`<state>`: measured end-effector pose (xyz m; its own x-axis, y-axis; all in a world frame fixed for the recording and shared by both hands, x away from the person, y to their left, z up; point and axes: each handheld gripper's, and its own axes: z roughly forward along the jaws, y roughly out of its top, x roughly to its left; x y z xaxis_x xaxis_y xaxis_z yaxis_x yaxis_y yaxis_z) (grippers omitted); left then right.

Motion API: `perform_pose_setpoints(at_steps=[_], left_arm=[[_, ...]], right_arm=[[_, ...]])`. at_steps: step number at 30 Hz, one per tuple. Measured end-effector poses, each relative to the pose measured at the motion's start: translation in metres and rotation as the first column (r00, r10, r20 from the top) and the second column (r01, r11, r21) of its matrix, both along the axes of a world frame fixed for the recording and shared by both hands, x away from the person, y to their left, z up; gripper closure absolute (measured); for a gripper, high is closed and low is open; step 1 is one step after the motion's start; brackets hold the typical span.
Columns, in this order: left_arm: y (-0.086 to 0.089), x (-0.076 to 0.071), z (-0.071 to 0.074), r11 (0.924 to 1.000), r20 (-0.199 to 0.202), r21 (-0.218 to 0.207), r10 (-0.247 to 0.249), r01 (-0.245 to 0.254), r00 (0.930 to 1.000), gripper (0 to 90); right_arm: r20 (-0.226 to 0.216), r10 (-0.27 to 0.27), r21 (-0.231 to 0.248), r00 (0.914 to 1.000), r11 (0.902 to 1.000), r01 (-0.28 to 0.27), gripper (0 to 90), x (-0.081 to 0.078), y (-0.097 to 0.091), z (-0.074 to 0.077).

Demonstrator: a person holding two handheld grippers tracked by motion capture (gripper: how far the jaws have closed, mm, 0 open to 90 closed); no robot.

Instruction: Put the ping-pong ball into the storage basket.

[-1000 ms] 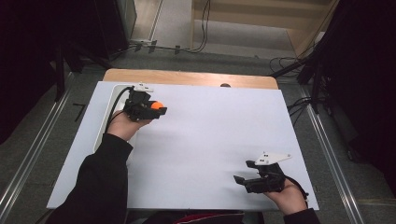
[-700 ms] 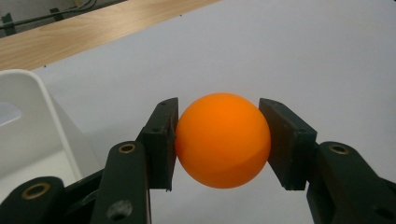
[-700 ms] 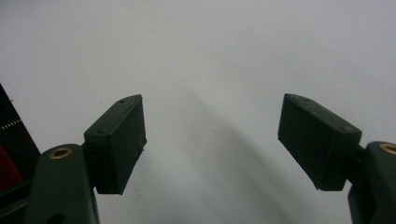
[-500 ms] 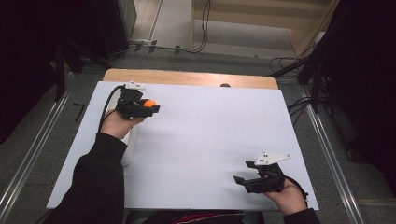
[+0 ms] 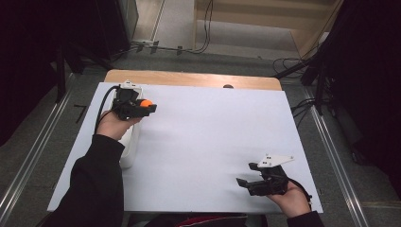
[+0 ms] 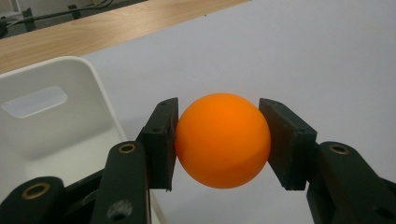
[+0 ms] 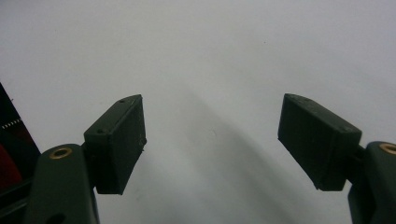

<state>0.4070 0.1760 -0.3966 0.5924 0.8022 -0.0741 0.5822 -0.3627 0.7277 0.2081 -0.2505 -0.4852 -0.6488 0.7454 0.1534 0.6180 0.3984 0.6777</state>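
Observation:
An orange ball (image 5: 146, 103) sits pinched between the two black pads of my left gripper (image 5: 149, 107), held above the white table's far left. In the left gripper view the ball (image 6: 223, 140) fills the gap of that gripper (image 6: 219, 119), with both pads pressed on its sides. A white bin (image 5: 129, 142) lies under and beside the left hand, and its open inside (image 6: 51, 126) appears to the left of the ball. My right gripper (image 5: 246, 174) rests near the front right of the table, open, with nothing between its jaws (image 7: 212, 126).
The white sheet (image 5: 213, 137) covers most of the table, and a strip of bare wood (image 5: 189, 78) runs along its far edge. A small dark spot (image 5: 228, 86) sits at that far edge. Cables and dark stands lie on the floor beyond.
My left gripper has shifted a little to the left with the orange ball, closer over the white bin. The right gripper has stayed where it was.

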Motion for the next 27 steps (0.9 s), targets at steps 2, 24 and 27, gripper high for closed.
perform_pose_setpoints(at_steps=[2,24,27], left_arm=[[0.002,0.0,0.0,1.0,0.001,0.001,0.005,-0.005,1.0,49.1],[0.026,0.003,0.003,0.9976,0.002,-0.009,0.068,-0.068,0.9977,49.0],[0.031,0.002,0.005,0.9968,0.008,-0.013,0.079,-0.079,0.9968,49.1]], right_arm=[[-0.001,0.0,0.0,1.0,1.0,0.0,21.7,0.0,0.0,0.0],[-0.002,-0.001,0.004,1.0,1.0,0.001,21.7,0.0,0.0,0.0],[-0.001,0.0,0.003,1.0,1.0,0.0,21.7,0.0,0.0,0.0]])
